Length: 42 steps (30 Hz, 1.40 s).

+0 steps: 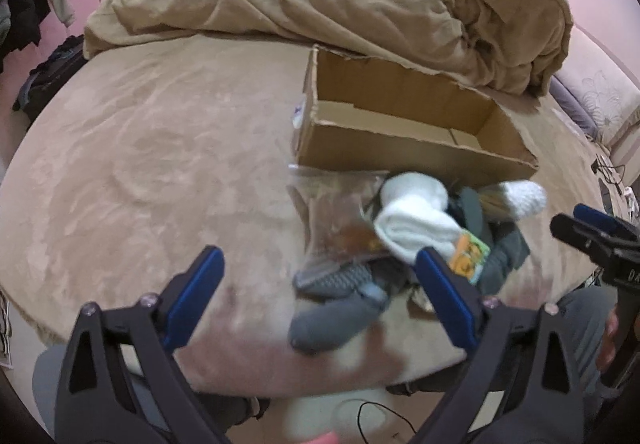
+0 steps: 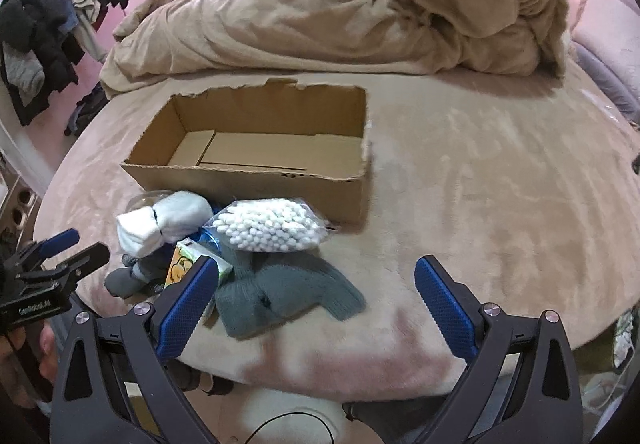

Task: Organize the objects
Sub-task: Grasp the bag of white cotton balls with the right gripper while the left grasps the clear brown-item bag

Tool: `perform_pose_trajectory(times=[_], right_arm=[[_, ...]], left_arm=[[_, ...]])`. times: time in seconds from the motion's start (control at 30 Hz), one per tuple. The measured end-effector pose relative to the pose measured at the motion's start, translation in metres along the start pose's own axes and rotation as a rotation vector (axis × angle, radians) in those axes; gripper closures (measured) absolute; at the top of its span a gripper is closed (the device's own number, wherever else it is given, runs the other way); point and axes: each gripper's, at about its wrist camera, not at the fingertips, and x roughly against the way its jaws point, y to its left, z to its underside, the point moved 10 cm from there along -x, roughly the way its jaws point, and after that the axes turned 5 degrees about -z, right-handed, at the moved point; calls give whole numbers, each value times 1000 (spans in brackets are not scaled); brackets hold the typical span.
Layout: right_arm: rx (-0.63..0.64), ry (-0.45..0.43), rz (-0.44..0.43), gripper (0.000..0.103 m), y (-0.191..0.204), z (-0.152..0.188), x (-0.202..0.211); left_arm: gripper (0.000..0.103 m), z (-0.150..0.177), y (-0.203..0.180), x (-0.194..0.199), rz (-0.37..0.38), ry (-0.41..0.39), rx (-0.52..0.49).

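Socks (image 2: 164,224), gloves (image 2: 280,292) and a bag of cotton swabs (image 2: 270,230) lie heaped on the bed before the empty box (image 2: 248,180); we judge them light and soft, best pinched mid-bundle, with each hand-held gripper (image 1: 320,272) (image 2: 316,284) spread wide and empty.

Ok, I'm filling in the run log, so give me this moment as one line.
left tool: open, empty | right tool: open, empty | brown cardboard box: empty | rolled white socks, grey knitted gloves: on bed, outside box
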Motion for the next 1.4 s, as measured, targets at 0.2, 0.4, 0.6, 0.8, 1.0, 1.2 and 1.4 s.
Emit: perform_pose_trajectory(times=[0.2, 0.4, 0.6, 0.8, 1.0, 1.2, 1.4], right_arm=[[22, 28, -39, 3, 16, -7, -35], [26, 46, -40, 3, 20, -11, -58], [4, 61, -61, 29, 13, -7, -62], [-9, 53, -100, 49, 15, -3, -61], [-5, 24, -104, 59, 17, -5, -53], [-15, -20, -119, 60, 16, -13, -35], [-13, -76, -117, 60, 19, -23, 2]], left_arm=[[6, -3, -1, -28, 20, 46, -31], [12, 0, -25, -37, 101, 73, -85], [14, -12, -19, -2, 164, 31, -16], [18, -27, 4, -25, 96, 53, 53], [44, -14, 0, -57, 86, 111, 57], [61, -14, -8, -43, 105, 73, 52], [63, -24, -5, -2, 114, -5, 64]])
